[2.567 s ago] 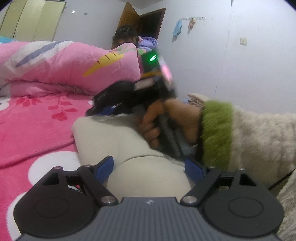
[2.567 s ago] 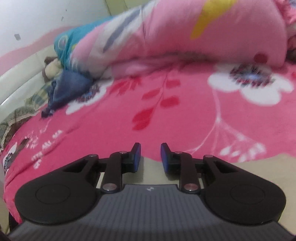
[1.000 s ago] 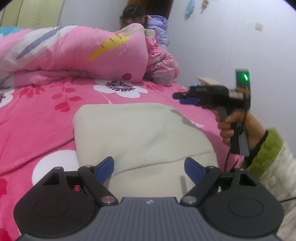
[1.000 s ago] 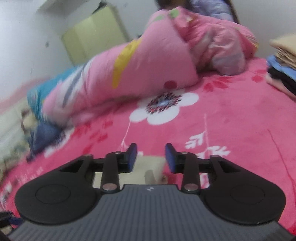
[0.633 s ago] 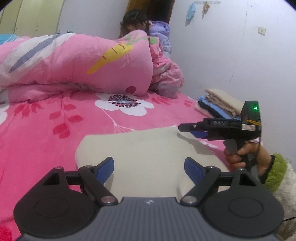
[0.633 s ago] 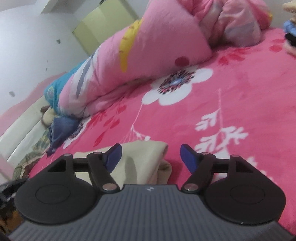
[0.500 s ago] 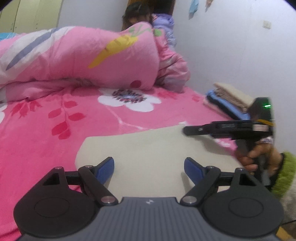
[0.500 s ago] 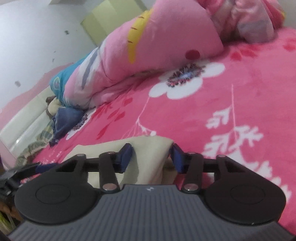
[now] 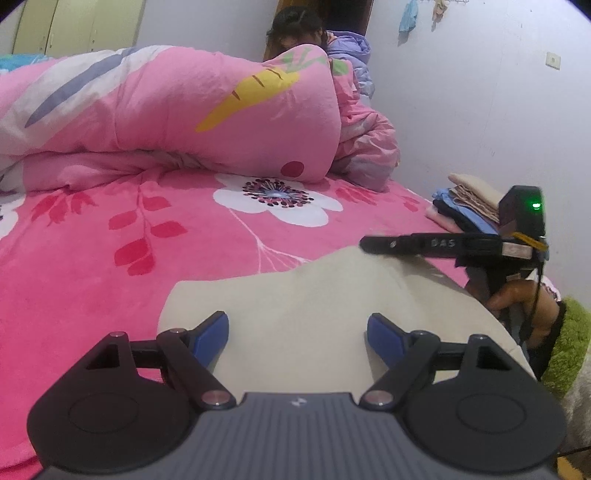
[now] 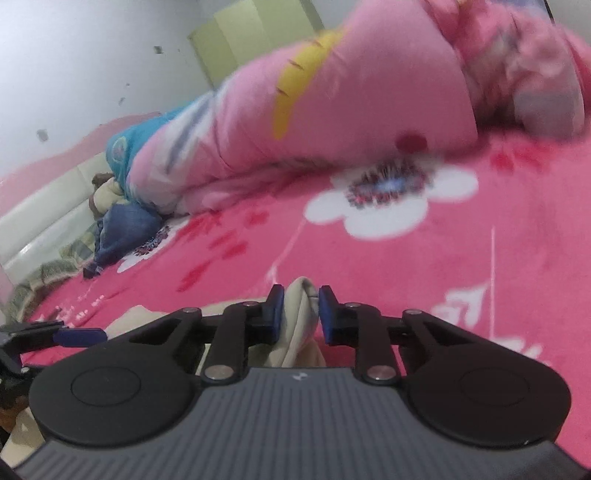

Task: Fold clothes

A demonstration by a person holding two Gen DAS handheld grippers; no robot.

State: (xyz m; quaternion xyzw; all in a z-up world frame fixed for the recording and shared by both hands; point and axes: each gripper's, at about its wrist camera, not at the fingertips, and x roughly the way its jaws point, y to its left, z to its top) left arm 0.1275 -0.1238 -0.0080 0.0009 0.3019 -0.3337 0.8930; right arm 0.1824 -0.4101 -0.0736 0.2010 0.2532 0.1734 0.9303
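Cream-coloured, soft fleece garment (image 9: 314, 295) lies folded on the bright pink flowered blanket (image 9: 110, 240) of the bed, at the near right of the left wrist view; the left gripper (image 9: 297, 328) hovers over its near part with its blue-padded fingers (image 9: 210, 334) spread wide, holding nothing; the right gripper (image 10: 298, 308) has its fingers (image 10: 275, 306) drawn close together on a bunched fold of the garment (image 10: 300, 306), which rises between the pads; in the left wrist view that right gripper (image 9: 373, 244) reaches in from the right, its tip at the garment's far corner, which is lifted into a peak; a hand (image 9: 524, 299) with a fuzzy green cuff (image 9: 569, 347) grips its handle; a rolled pink quilt with a carrot print (image 9: 184, 110) lies across the far side of the bed; a stack of folded clothes (image 9: 465, 203) sits at the far right edge; a person's dark hair (image 9: 295, 20) shows behind the quilt.
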